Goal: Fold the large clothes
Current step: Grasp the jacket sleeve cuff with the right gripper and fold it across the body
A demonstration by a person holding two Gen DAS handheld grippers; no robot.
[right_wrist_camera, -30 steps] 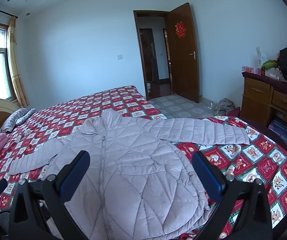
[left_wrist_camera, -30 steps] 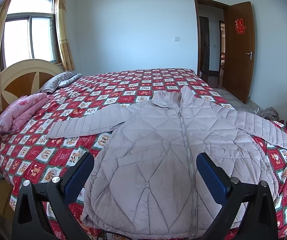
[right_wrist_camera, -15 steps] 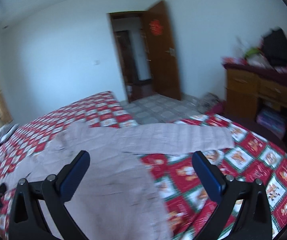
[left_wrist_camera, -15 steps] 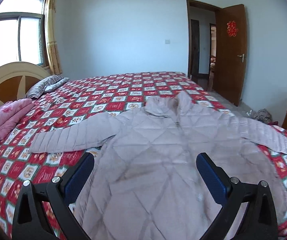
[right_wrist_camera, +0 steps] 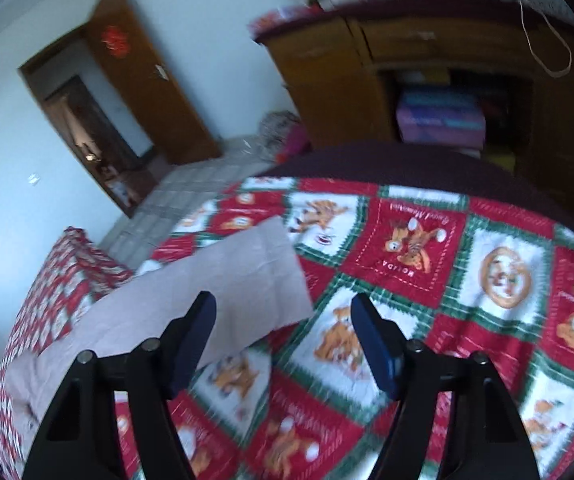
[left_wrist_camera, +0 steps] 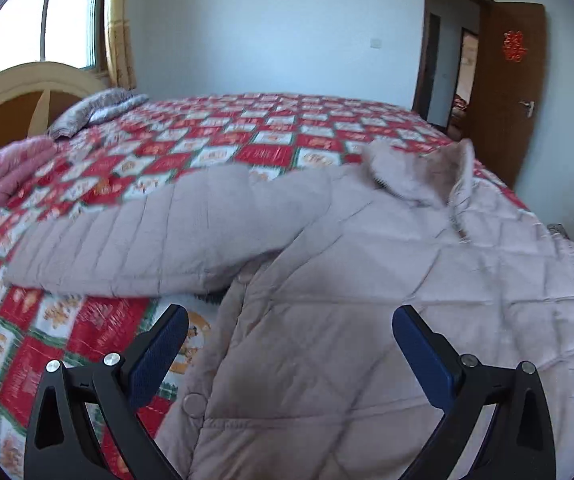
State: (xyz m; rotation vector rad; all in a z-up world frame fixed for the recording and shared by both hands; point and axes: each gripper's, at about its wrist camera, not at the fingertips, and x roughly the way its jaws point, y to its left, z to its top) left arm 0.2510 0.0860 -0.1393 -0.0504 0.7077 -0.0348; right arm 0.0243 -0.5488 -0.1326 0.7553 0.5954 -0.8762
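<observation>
Jacket [left_wrist_camera: 367, 300]: lying flat on bed [left_wrist_camera: 247, 136], unfolded. Both tongs now dropping in closer. Left tongs [left_wrist_camera: 290, 344]: gaping wide, empty, over the body's edge. Right tongs [right_wrist_camera: 283, 340]: just been narrowing, nothing gripped, nearing sleeve cuff [right_wrist_camera: 263, 276]. First fold is starting.

Left gripper [left_wrist_camera: 290, 340] fingers spread wide, empty, right gripper [right_wrist_camera: 283, 332] fingers just narrowing, nothing between them

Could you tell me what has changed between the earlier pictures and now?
Both grippers have closed in on the jacket: the left gripper toward its side edge under the armpit, the right gripper rolling toward the sleeve cuff. The right gripper's jaws have just been closing, with nothing pressed between them. Nothing is grasped yet. The jacket lies spread on the bedspread as before.
</observation>
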